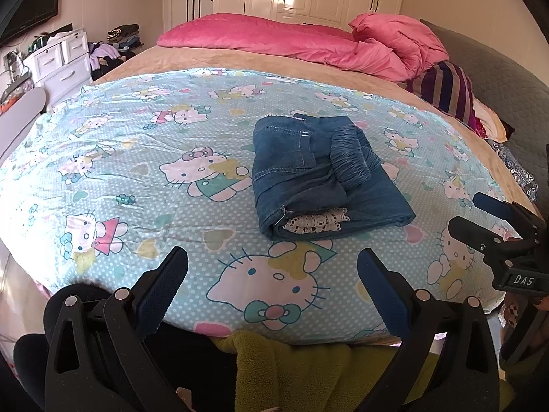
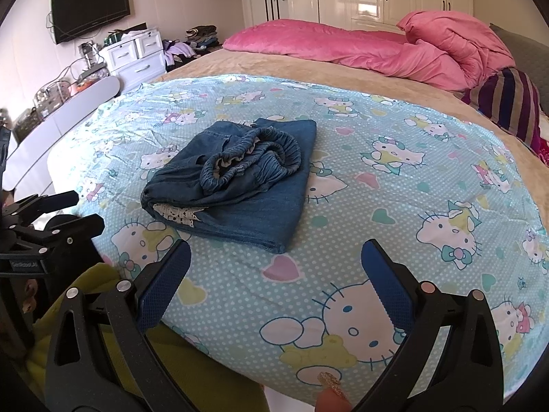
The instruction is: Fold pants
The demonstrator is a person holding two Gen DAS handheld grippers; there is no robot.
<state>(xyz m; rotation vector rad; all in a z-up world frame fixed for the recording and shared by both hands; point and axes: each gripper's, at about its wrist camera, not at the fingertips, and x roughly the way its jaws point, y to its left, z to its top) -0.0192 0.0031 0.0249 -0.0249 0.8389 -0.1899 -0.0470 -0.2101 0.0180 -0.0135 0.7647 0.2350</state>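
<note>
The blue denim pants (image 1: 322, 175) lie folded into a compact bundle on the light blue cartoon-cat sheet (image 1: 137, 158), elastic waistband on top and a lace trim showing at the near edge. They also show in the right wrist view (image 2: 240, 185). My left gripper (image 1: 272, 261) is open and empty, held above the sheet's near edge, short of the pants. My right gripper (image 2: 276, 254) is open and empty, near the bed's front edge, just short of the pants. The right gripper shows at the right of the left wrist view (image 1: 473, 213), the left gripper at the left of the right wrist view (image 2: 85, 211).
A pink duvet (image 1: 308, 41) and a striped cushion (image 1: 442, 86) lie at the far side of the bed. A white drawer unit (image 2: 137, 55) and a wall TV (image 2: 91, 7) stand to the left. A yellow-green fleece (image 1: 291, 370) is below the grippers.
</note>
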